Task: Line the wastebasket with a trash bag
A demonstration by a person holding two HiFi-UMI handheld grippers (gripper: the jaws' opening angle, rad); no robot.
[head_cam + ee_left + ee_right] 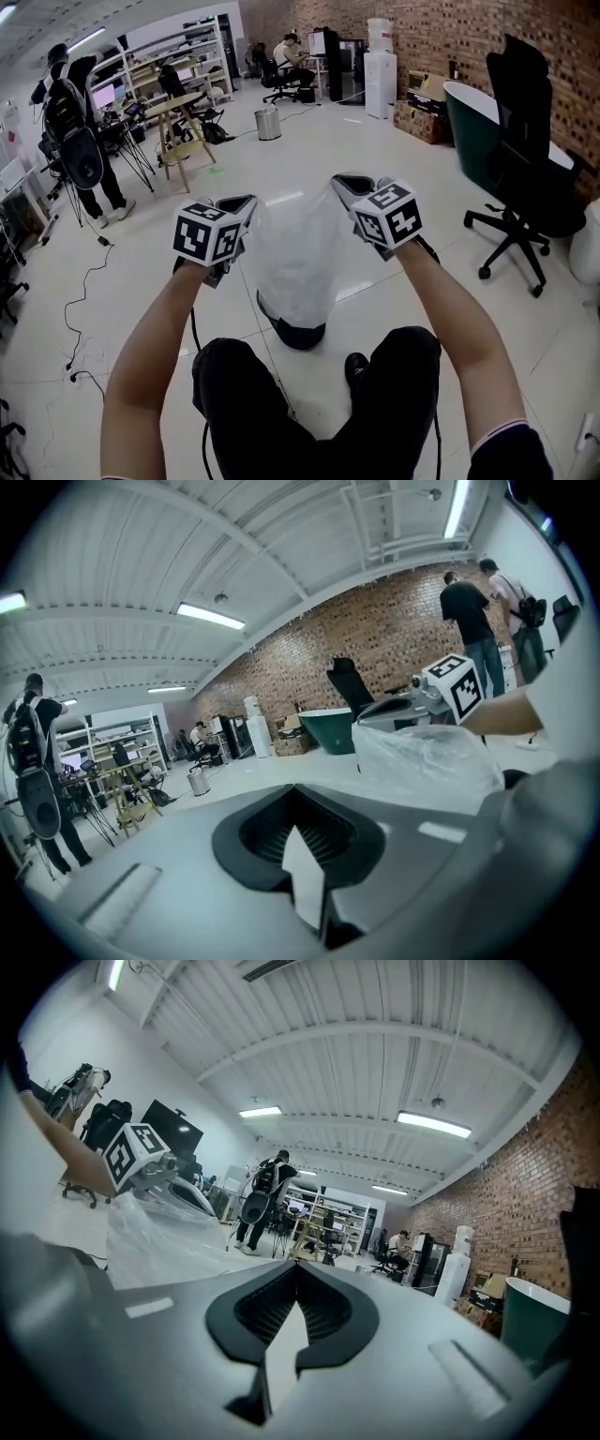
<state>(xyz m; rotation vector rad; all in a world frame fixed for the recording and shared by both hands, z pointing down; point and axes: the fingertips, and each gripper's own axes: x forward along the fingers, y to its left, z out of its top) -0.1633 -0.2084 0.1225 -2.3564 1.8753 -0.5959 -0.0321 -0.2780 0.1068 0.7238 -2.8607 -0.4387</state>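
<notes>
The trash bag looked thin, soft, light and a bit slippery, so I think its top edge was the best place to hold it. The left gripper and the right gripper were each pinched tight on that edge. Both arms reached out in front, apart. The bag hung between them, down to the dark wastebasket on the floor by the person's feet.
</notes>
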